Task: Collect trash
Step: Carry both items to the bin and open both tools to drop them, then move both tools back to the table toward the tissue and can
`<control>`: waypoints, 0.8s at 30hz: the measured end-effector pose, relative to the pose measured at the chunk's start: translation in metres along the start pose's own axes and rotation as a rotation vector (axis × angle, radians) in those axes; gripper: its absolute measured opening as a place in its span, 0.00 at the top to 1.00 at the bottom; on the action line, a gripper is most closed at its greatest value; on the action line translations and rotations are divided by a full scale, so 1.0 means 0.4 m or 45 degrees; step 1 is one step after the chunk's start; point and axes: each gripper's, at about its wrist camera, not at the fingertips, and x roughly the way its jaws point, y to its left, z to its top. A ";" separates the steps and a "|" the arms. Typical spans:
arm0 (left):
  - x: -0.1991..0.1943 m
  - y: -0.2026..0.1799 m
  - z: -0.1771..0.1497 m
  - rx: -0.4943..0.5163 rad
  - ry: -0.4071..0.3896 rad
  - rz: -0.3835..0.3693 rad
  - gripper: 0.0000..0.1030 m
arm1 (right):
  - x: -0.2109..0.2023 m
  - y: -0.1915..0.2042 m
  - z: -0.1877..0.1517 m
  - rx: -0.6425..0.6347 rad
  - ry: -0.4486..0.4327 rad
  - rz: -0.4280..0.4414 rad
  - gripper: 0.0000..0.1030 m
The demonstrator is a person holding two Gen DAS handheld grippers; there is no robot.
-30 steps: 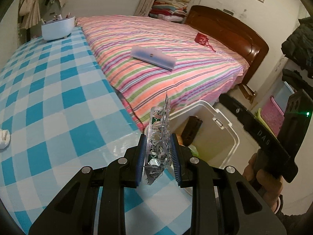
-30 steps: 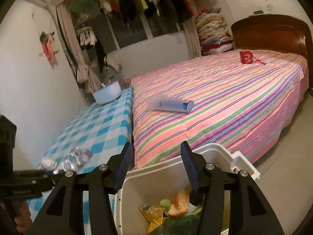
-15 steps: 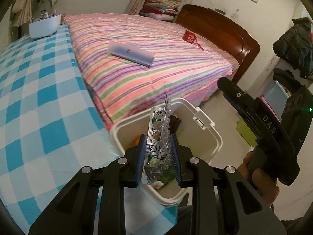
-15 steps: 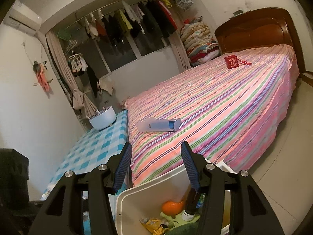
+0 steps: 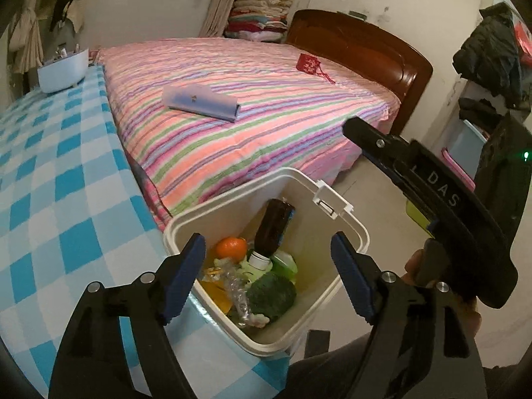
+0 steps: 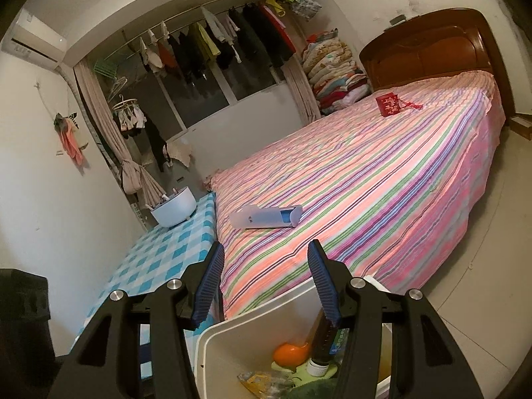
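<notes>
A white trash bin (image 5: pixel 232 199) stands on the floor between the checkered table (image 5: pixel 66 199) and the striped bed (image 5: pixel 266 116). My left gripper (image 5: pixel 267 237) hangs over the bin with its jaws opening and nothing between them. A crumpled clear blister pack (image 5: pixel 237 292) lies inside the bin among an orange (image 5: pixel 231 247), a brown bottle (image 5: pixel 274 222), a dark green lump (image 5: pixel 271 294) and a yellow wrapper. My right gripper (image 6: pixel 266 248) is open and empty above the bin's (image 6: pixel 252 319) near rim, pointing over the bed. Its black body (image 5: pixel 432 186) shows at the right, held by a hand.
On the bed lie a pale blue case (image 5: pixel 202 101) and a red pouch (image 5: pixel 309 63). A white-and-blue bowl (image 5: pixel 61 71) stands at the table's far end. A dark wooden headboard (image 5: pixel 359 50) and hanging clothes (image 6: pixel 216 46) line the walls.
My left gripper moved from above the table's edge to above the bin, then its jaws parted and the blister pack dropped into the bin. The right gripper tilted upward.
</notes>
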 end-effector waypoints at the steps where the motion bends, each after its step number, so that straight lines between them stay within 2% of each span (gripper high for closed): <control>1: -0.007 0.009 0.003 -0.013 -0.010 0.008 0.25 | -0.001 0.000 -0.001 0.000 0.000 -0.002 0.50; 12: -0.060 0.097 0.031 -0.140 -0.068 0.048 0.25 | 0.010 0.024 -0.007 -0.020 0.027 0.015 0.50; 24: -0.122 0.150 0.040 -0.184 -0.141 0.123 0.25 | 0.033 0.078 -0.023 -0.049 0.063 0.044 0.50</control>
